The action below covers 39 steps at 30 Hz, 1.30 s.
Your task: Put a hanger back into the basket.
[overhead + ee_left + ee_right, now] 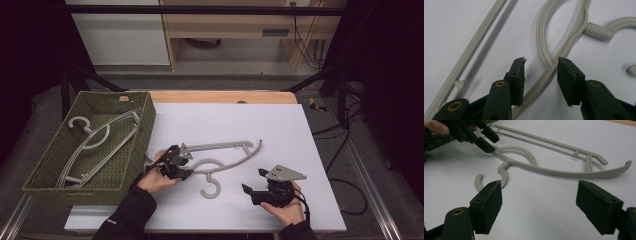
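Basket (60, 150) at the frame's left, on the worktop (280, 130), holds a hanger already. Just right of it, mid-frame, a second grey hanger (225, 162) lies flat on the white sheet, hook toward the bottom edge. Left gripper (175, 162) straddles its shoulder bar near the neck, jaws narrowly parted around the bar; whether they touch it is hard to tell. Right gripper (257, 182), lower right, hangs with jaws wide, holding nothing. Thin moulded plastic like this should be light, stiff and a little slick; the shoulder by the neck looks the best hold.
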Motion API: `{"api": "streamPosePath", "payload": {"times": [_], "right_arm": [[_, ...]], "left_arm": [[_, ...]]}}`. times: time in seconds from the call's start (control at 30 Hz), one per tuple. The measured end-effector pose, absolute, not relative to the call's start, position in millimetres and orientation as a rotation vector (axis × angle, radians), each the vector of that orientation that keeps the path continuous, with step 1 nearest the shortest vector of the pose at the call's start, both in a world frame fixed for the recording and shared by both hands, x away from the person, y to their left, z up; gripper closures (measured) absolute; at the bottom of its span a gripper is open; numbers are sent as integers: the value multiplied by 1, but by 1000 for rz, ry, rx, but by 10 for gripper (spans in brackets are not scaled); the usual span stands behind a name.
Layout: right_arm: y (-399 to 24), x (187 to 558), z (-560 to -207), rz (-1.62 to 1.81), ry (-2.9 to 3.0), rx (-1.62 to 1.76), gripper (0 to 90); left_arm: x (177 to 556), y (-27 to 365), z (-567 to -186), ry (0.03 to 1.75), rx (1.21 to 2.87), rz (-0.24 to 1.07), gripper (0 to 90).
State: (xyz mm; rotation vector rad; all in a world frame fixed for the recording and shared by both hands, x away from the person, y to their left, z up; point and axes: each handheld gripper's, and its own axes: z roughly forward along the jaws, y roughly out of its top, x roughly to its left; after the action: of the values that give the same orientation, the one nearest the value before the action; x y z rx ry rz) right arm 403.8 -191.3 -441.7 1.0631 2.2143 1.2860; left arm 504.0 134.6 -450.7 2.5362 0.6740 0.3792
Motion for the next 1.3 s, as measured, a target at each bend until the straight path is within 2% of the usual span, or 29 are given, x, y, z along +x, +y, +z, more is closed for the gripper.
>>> {"api": "streamPosePath", "payload": {"times": [0.1,0.3,0.63,0.87,0.97,1.07,1.3], "right_arm": [[-191,404,-442,1286,2210,1062,214],[-191,404,-442,1284,2216,1057,213],[-191,404,-442,1285,2217,1055,214],[-191,403,-441,1290,2211,1068,214],[-191,403,-441,1292,2217,1066,214],[-191,404,-441,1286,2221,1052,214],[-191,403,-441,1287,2220,1053,214]], "left_arm": [[505,134,-454,692,2568,318,549],[503,132,-454,682,2592,288,614],[481,114,-448,557,2647,197,810],[479,116,-445,548,2700,200,798],[478,118,-445,542,2729,201,730],[478,117,-447,540,2767,202,707],[477,112,-447,556,2781,194,810]]}}
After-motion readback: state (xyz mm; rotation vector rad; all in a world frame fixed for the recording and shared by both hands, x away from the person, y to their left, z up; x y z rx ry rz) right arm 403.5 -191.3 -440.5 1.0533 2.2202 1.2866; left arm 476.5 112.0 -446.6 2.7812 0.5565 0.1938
